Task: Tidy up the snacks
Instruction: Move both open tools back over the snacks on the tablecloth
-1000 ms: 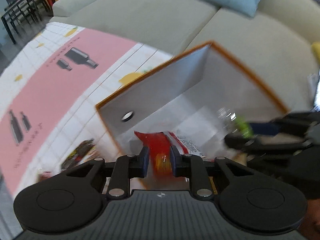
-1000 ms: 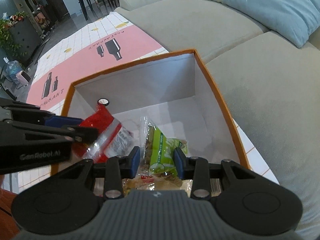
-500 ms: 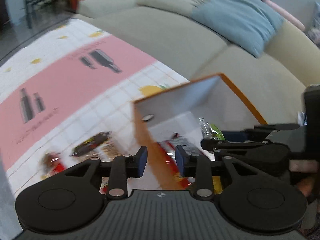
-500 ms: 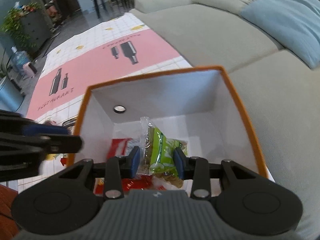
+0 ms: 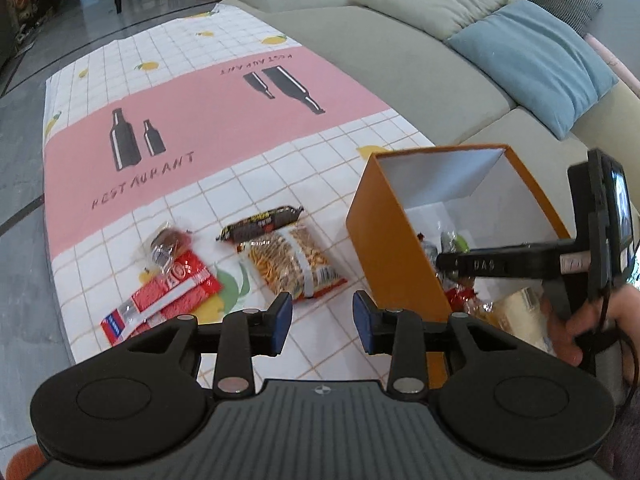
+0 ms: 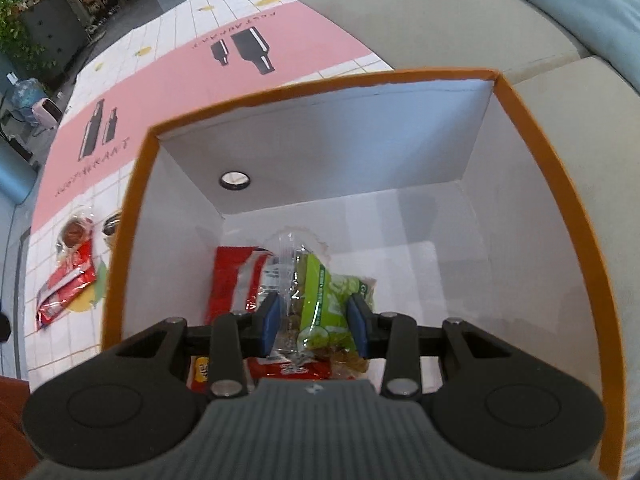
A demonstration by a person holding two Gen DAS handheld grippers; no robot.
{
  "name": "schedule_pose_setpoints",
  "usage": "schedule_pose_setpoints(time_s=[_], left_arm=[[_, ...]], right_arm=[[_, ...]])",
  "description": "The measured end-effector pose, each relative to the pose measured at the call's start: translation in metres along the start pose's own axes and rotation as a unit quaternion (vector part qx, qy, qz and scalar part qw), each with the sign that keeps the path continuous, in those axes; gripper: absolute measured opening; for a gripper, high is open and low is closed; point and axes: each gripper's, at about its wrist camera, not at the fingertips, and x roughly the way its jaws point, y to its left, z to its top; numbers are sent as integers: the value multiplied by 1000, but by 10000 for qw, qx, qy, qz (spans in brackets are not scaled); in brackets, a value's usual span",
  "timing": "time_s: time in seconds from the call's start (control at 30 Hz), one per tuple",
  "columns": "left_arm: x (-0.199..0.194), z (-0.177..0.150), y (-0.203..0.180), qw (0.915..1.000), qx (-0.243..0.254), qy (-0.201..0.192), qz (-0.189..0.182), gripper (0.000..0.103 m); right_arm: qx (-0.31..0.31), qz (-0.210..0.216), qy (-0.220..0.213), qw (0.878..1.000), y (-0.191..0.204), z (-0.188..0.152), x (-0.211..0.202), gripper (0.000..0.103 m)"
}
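Sofa [image 5: 400, 52]: grey-green fabric, runs along the far edge of the worktop; blue cushion [image 5: 536, 60] on it.

Worktop [image 5: 200, 120]: covered by a smooth cloth, pink band printed with black bottles, white grid with lemons around it. The far half lies bare; open room also between the snacks and the near edge.

Box [image 5: 396, 248]: orange card outside, white inside, open top, round hole in one wall, standing at the worktop's sofa-side edge. A second ago the left view looked into it; now it sits to the right of that view.

Left tongs [image 5: 322, 322]: a second ago clamped on a red packet over the box; now outside it, above bare cloth, jaws opening with nothing between them.

Right tongs [image 6: 312, 328]: inside the box as before, lower, gripping a crinkled clear-and-green packet [image 6: 320, 300]. A hand [image 5: 576, 328] carries them.

Red packet [image 6: 232, 280]: now lying on the box floor beside the green one.

Loose snacks, near-left part of the worktop, close together: noodle bag [image 5: 292, 264], glossy, with white band; flat red pack [image 5: 160, 300]; dark sausage stick [image 5: 260, 224]; small clear-wrapped bun [image 5: 168, 244].
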Motion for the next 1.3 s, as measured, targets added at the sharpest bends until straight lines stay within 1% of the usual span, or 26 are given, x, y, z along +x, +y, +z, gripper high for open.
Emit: schedule_pose_setpoints(time_s=[0.1,0.17,0.2,0.23,0.3,0.37,0.4,0.43,0.5,0.6,0.7,0.77,0.83,0.93,0.97,1.03,1.1,1.17,1.2,1.23,1.27,1.3], left_arm=[[-5,-9,4,10000,-27,-6,-51,44],[-7,-13,8,10000,-58,-11,-79,46],[-9,-14,10,9999,-86,-4,-86,47],[-10,-16,11,9999,-115,5,-94,47],[-12,-19,17,9997,-184,10,-133,47],[-15,-23,21,9996,-239,10,-151,47],[-17,-24,23,9995,-268,-2,-153,47],[-18,-26,25,9994,-298,-4,-147,47],[-21,-28,30,9993,-355,-7,-131,47],[-24,-32,37,9991,-419,-2,-78,47],[-28,-36,46,9987,-503,-4,-39,47],[-33,-38,52,9985,-547,-32,-19,47],[-37,-41,57,9984,-565,-67,18,47],[-42,-44,64,9979,-635,-125,34,50],[-44,-45,67,9977,-654,-156,34,53],[-47,-46,70,9975,-665,-219,53,57],[-49,-46,74,9975,-642,-280,97,63],[-53,-48,78,9974,-602,-348,187,64],[-54,-48,80,9973,-572,-383,237,64],[-55,-49,82,9973,-529,-412,283,65],[-55,-50,84,9974,-466,-440,322,66],[-55,-51,86,9976,-373,-472,347,66]], right_arm=[[-128,-62,-2,9999,3,0,-9,41],[-108,-51,-88,9999,3,-1,-20,46],[-83,7,-128,9999,4,-3,-26,51],[-66,92,-139,9998,5,-4,-30,51],[-85,262,-22,9996,8,-9,-35,51],[-166,362,160,9991,13,-17,-34,48],[-228,391,220,9987,15,-21,-32,40],[-283,401,266,9984,18,-25,-28,28],[-341,259,272,9987,22,-30,-20,23],[-258,178,280,9991,23,-29,-10,22],[-3,396,631,9972,20,-28,7,18],[29,316,727,9968,22,-31,17,13],[-80,219,686,9974,28,-32,16,13],[-90,102,567,9983,32,-34,5,17],[-110,85,471,9988,34,-35,-3,17],[-179,27,223,9996,40,-37,-20,17],[-295,-50,-105,9995,46,-40,-42,17],[-393,-72,-474,9981,56,-46,-63,28],[-420,-79,-623,9971,61,-47,-72,35],[-450,-66,-771,9960,66,-50,-80,38],[-484,-93,-930,9944,73,-52,-87,37],[-542,-112,-1067,9927,80,-55,-93,39]])
